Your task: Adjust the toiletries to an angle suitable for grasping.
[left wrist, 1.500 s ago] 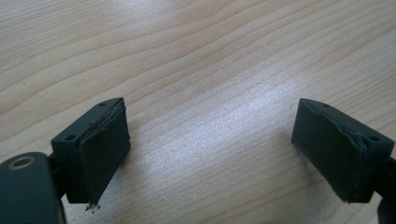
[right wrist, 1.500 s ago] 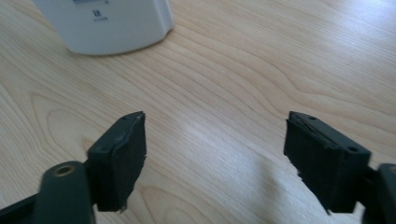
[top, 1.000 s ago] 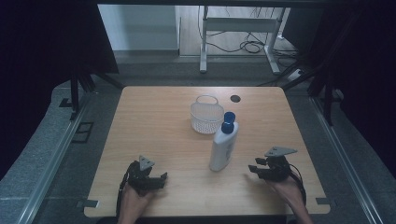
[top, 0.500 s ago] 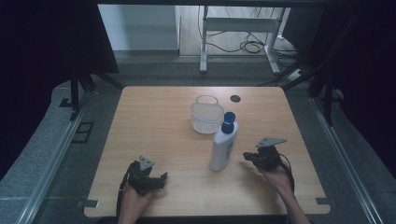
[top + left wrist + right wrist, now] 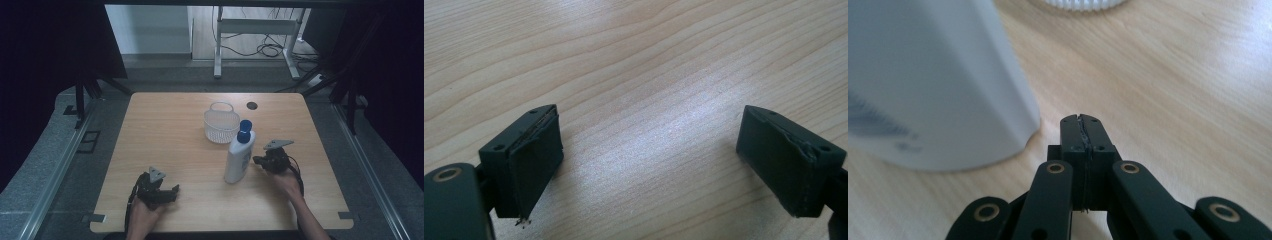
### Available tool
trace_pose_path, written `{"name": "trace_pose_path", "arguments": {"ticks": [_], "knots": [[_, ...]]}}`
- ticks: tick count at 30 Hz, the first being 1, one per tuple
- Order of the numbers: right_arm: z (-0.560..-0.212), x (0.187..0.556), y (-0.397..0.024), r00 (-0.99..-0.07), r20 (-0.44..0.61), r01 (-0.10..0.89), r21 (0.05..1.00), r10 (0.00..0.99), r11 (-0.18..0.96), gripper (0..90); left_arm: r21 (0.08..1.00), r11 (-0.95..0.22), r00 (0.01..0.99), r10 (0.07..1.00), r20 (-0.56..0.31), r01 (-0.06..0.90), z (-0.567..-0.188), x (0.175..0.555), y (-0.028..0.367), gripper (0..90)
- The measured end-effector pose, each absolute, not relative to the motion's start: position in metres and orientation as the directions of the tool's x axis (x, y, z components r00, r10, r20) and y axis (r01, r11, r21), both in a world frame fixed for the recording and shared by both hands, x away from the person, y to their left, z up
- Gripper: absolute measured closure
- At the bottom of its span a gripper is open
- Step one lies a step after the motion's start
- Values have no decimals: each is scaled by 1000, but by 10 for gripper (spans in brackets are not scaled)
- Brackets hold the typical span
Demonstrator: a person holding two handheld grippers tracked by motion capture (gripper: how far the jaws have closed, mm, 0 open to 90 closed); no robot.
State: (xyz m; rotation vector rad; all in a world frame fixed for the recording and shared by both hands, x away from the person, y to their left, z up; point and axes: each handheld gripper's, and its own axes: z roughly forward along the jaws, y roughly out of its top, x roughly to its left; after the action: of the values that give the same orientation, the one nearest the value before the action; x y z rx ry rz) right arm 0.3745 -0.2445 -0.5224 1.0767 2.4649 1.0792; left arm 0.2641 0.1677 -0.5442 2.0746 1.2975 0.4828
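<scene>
The right gripper (image 5: 261, 161) sits just beside the white bottle (image 5: 239, 159), which stands upright in the middle of the table (image 5: 165, 125), in front of the basket (image 5: 221, 125). Its jaws are pressed together with nothing between them. To grab the bottle it should open wide first, then close gently on the body, low down, so the bottle does not tip. The left gripper (image 5: 170, 192) rests near the front edge, jaws spread and holding nothing. There is lots of bare wood on the left side.
</scene>
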Motion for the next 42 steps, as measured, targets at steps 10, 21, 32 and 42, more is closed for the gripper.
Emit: {"name": "trace_pose_path", "arguments": {"ticks": [10,21,32,42], "knots": [[-523,396,-230,-718,56,513,717,694,473,893,683,-314,448,894,-22,660,-544,264,168,109],[-525,400,-225,-763,79,485,726,642,487,882,682,-314,448,894,-22,660,-544,264,168,110],[-523,395,-222,-792,86,463,729,604,503,879,682,-309,444,896,-26,663,-544,264,167,110],[-521,386,-224,-804,105,461,731,585,503,873,681,-311,444,896,-24,663,-544,264,167,109]]}}
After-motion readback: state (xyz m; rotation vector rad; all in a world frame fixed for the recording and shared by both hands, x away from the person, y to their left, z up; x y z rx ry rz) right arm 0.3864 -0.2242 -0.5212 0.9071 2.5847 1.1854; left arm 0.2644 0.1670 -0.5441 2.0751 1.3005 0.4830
